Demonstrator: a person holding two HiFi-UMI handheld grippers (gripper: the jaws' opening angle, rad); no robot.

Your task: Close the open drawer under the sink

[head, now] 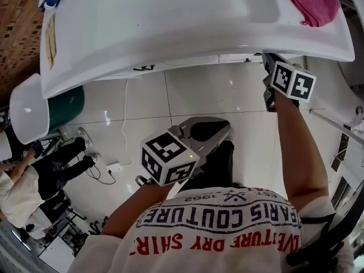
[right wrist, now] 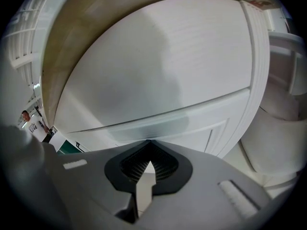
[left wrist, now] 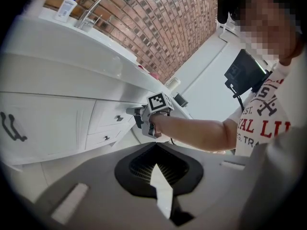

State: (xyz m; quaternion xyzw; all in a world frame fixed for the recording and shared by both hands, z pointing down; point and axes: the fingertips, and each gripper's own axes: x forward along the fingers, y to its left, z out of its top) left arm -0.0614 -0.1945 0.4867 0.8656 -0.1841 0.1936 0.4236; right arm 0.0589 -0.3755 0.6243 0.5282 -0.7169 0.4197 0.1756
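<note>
The white cabinet under the sink point(head: 187, 16) shows in the left gripper view with two knobbed drawers, an upper drawer point(left wrist: 112, 118) and a lower drawer point(left wrist: 103, 139). My right gripper point(left wrist: 130, 111) is shut and empty, and its tips rest against the upper drawer's front. The right gripper view is filled by that white drawer front point(right wrist: 158, 80), with the right gripper point(right wrist: 147, 141) touching its raised panel edge. In the head view the right gripper point(head: 268, 61) reaches under the sink's rim. My left gripper point(head: 226, 131) hangs shut and empty over the floor, away from the cabinet, its tips point(left wrist: 156, 145) together.
A pink cloth point(head: 310, 1) lies on the sink top. A soap bottle point(left wrist: 65, 6) and a tap point(left wrist: 88, 14) stand at the back. A white cable point(head: 125, 118) and a power strip point(head: 114, 167) lie on the tiled floor. People point(head: 25, 189) stand at the left.
</note>
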